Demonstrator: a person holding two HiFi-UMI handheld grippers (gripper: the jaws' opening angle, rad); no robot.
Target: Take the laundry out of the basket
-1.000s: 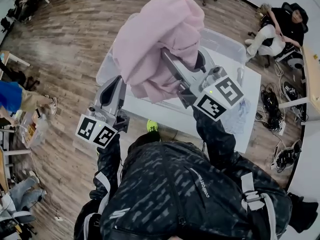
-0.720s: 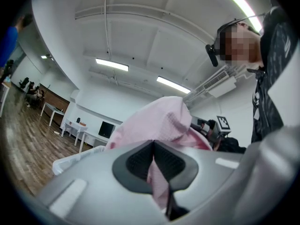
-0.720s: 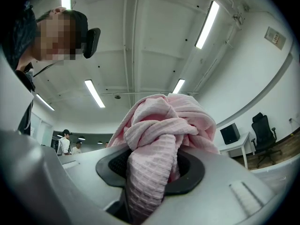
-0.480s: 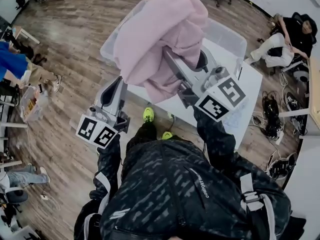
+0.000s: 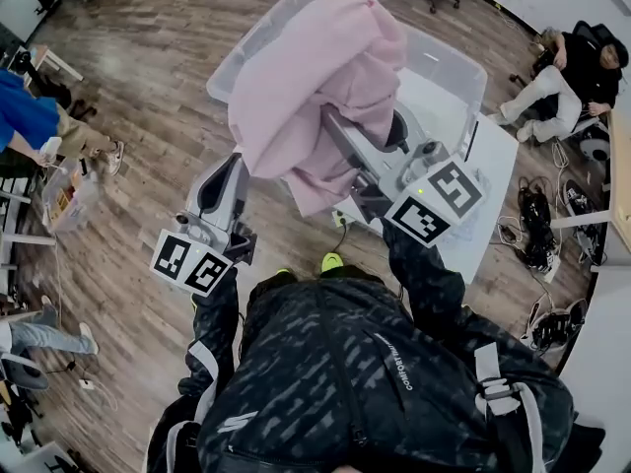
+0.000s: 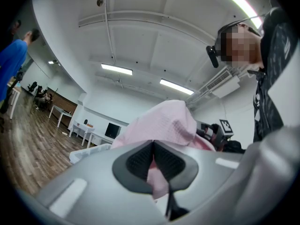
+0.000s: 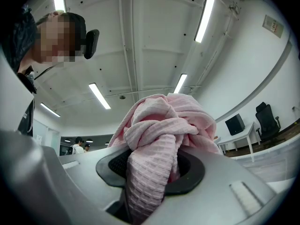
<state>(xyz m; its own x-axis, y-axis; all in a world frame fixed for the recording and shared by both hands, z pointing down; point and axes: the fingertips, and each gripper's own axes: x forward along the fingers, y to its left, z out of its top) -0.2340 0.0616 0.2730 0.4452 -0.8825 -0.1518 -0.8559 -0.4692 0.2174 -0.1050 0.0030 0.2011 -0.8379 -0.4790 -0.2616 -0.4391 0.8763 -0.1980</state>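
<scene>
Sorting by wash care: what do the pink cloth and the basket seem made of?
The pink cloth looks like soft matte fabric, waffle-textured, possibly cotton; fibre unclear. The basket looks like smooth translucent whitish plastic, its walls letting light through.

I hold both grippers up before me, tilted slightly upward, side by side; left gripper [image 6: 153,159] is pinched on a thin fold of pink cloth [image 5: 315,77], right gripper [image 7: 152,165] clamps a thick bunch of it
</scene>
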